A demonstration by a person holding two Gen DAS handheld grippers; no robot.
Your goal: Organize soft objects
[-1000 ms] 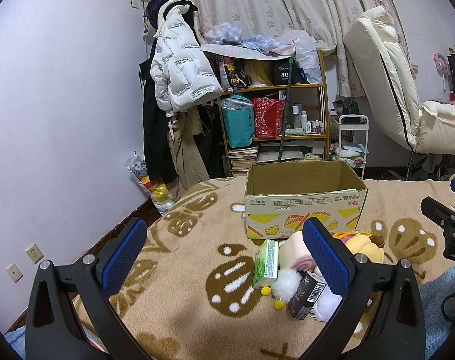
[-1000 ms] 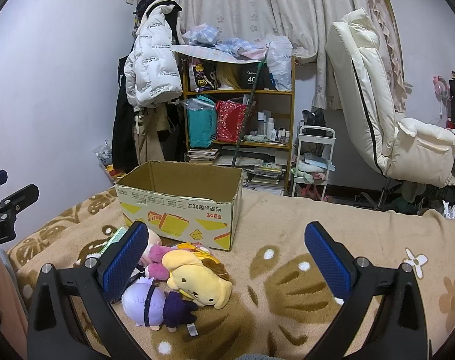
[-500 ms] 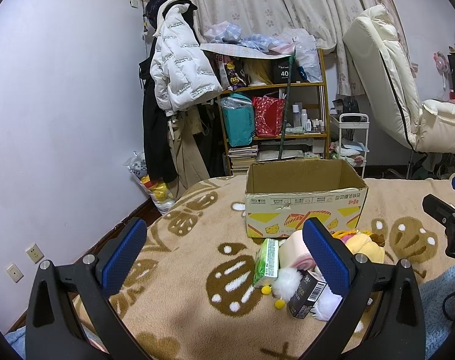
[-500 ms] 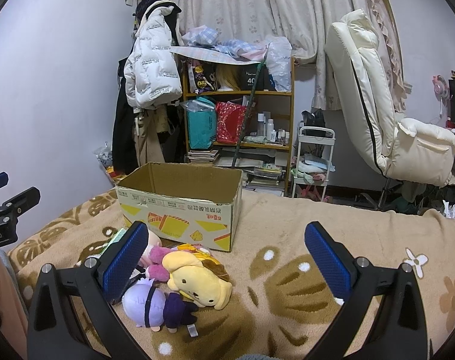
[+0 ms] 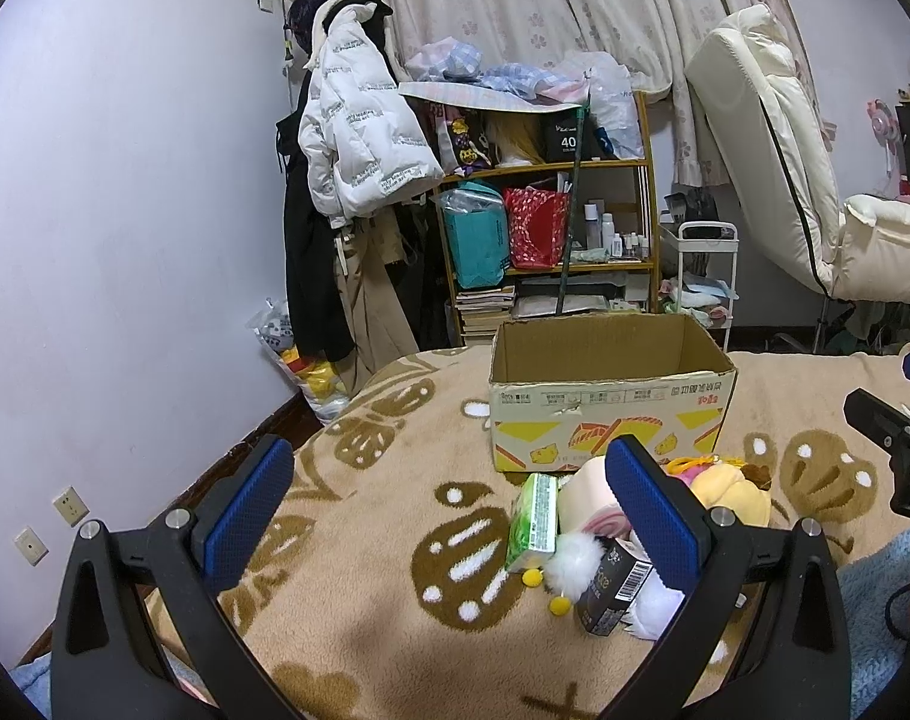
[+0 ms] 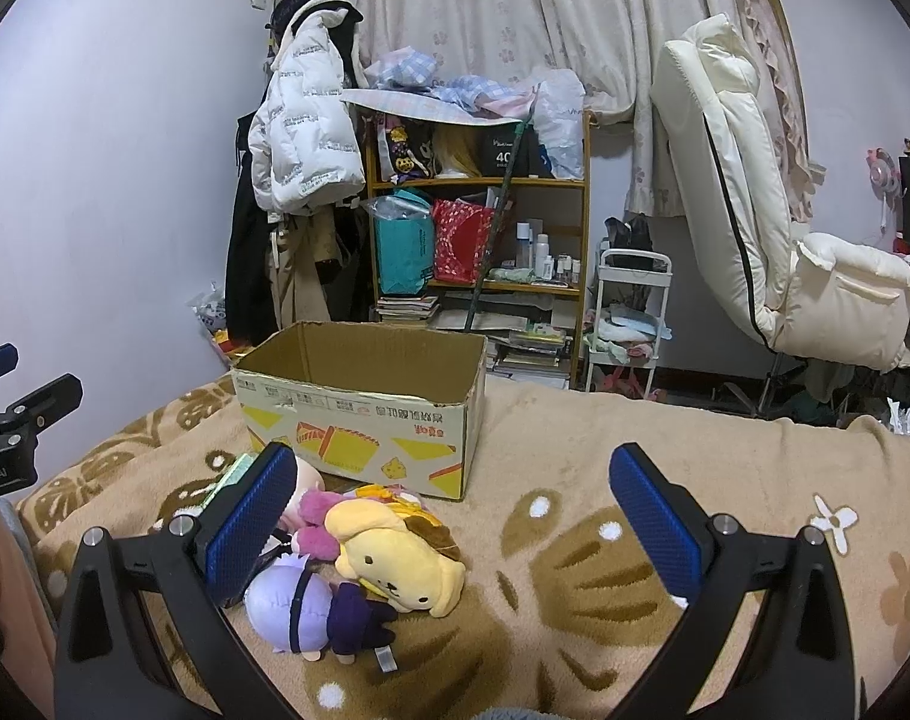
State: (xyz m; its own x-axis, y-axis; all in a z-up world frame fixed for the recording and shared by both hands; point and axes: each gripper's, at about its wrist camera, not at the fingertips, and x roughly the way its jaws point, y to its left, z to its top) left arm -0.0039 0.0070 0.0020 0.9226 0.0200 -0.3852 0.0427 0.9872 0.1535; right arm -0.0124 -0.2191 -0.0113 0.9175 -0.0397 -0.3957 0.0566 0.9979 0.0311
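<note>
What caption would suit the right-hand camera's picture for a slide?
Open right gripper poised above a yellow plush dog and purple plush doll, with the open cardboard box behind them.

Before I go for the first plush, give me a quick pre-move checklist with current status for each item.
1. Right gripper open and holding nothing: ok.
2. Left gripper open and holding nothing: ok.
3. Cardboard box upright, top open: ok; its floor is hidden, contents cannot tell.
4. Yellow dog plush unobstructed on top of the pile: ok.
5. Purple plush is right against the yellow one, may drag along: not ok.
6. Hard items, green carton and black barcode box, mixed in the pile: not ok.
</note>
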